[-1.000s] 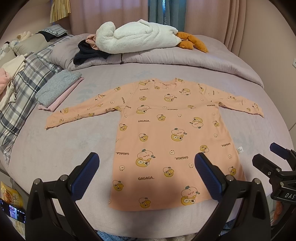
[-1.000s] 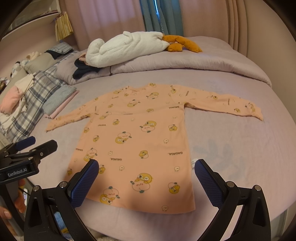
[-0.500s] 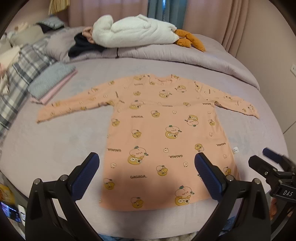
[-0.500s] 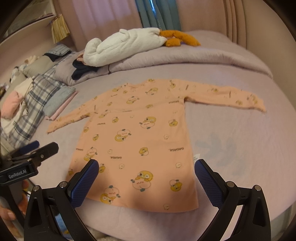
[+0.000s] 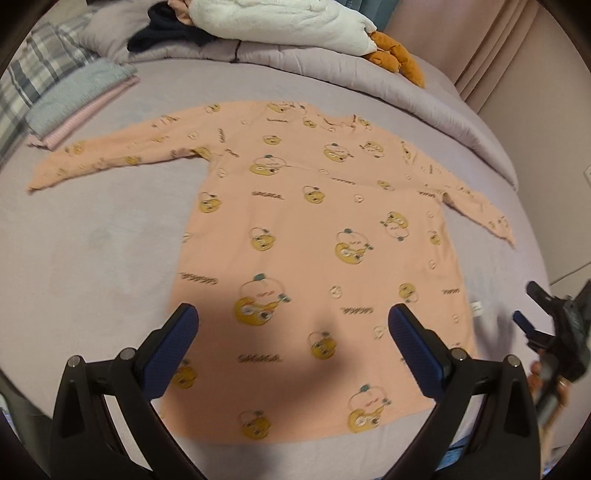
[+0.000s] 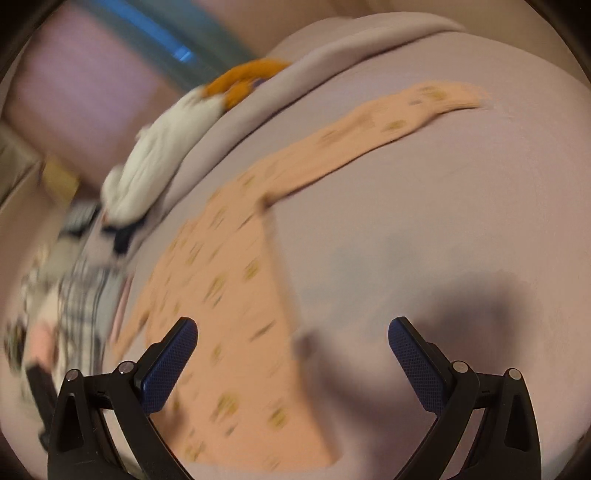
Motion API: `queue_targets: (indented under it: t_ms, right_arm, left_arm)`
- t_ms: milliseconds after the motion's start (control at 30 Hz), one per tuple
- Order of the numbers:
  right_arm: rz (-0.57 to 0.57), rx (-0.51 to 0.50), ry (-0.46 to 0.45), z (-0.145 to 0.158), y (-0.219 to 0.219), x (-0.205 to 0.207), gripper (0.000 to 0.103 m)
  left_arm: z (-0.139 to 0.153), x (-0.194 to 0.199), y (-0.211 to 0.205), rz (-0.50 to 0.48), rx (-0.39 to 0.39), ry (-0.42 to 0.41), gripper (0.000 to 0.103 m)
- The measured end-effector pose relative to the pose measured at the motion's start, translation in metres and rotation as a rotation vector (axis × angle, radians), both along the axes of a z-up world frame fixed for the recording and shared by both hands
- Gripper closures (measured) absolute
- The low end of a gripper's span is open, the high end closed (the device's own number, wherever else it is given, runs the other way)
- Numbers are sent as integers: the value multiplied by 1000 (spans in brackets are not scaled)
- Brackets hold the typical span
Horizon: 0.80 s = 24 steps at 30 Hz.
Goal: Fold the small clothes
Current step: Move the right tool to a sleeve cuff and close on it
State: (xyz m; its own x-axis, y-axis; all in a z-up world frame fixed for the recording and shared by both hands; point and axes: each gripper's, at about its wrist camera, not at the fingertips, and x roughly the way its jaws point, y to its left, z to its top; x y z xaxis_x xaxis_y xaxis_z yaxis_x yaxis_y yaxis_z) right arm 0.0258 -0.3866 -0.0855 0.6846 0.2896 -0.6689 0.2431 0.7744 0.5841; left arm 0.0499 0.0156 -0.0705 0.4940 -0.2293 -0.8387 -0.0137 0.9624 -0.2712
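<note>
A peach long-sleeved shirt (image 5: 314, 236) with yellow cartoon prints lies flat on the lilac bed, sleeves spread to both sides. My left gripper (image 5: 293, 325) is open and empty, low over the shirt's hem. My right gripper (image 6: 291, 339) is open and empty, tilted, above the shirt's right side edge (image 6: 236, 295) and the bare sheet; this view is motion-blurred. The right gripper also shows at the right edge of the left wrist view (image 5: 554, 325). The right sleeve (image 6: 388, 125) stretches away toward the far right.
A folded grey and pink stack (image 5: 74, 103) lies at the left by a plaid blanket (image 5: 37, 70). A white fleece (image 5: 288, 22), dark garment (image 5: 162, 29) and orange plush (image 5: 395, 59) rest on the rolled duvet (image 5: 443, 107) at the back.
Both grippers have moved forward and lower toward the shirt. The right gripper has swung right and tilted sharply, blurring its view. Both stay open.
</note>
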Motion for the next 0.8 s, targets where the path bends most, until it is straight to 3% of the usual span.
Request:
queue_targets:
  t_ms: [167, 400, 767, 800]
  right_arm:
    - [-146, 34, -11, -10, -57, 23, 1]
    - [-282, 103, -18, -28, -113, 69, 1]
    - [-380, 175, -59, -36, -140, 125, 1]
    - [-391, 185, -61, -37, -142, 129, 7]
  left_arm:
    - [-1, 18, 0, -7, -86, 0, 0]
    - [-8, 48, -4, 12, -27, 33, 0]
    - [-15, 87, -13, 18, 5, 48, 0]
    - [-16, 89, -13, 19, 4, 49, 0]
